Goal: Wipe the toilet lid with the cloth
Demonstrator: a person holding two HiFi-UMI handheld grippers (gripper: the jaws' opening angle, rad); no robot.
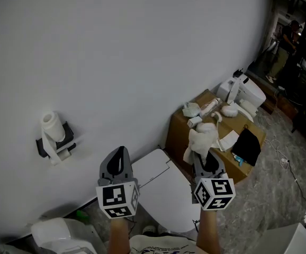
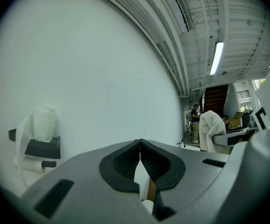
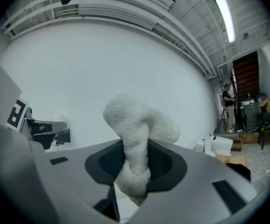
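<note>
A white toilet lid lies closed below the two grippers, against the white wall. My right gripper is shut on a white fluffy cloth, which bunches above its jaws. It hangs over the lid's right side. My left gripper is shut with nothing in it, its pads pressed together, raised above the lid's left edge. Both grippers point toward the wall.
A toilet paper holder with a roll hangs on the wall at left. A cardboard box with bottles, white items and a black cloth stands right of the toilet. A person stands far off at the upper right.
</note>
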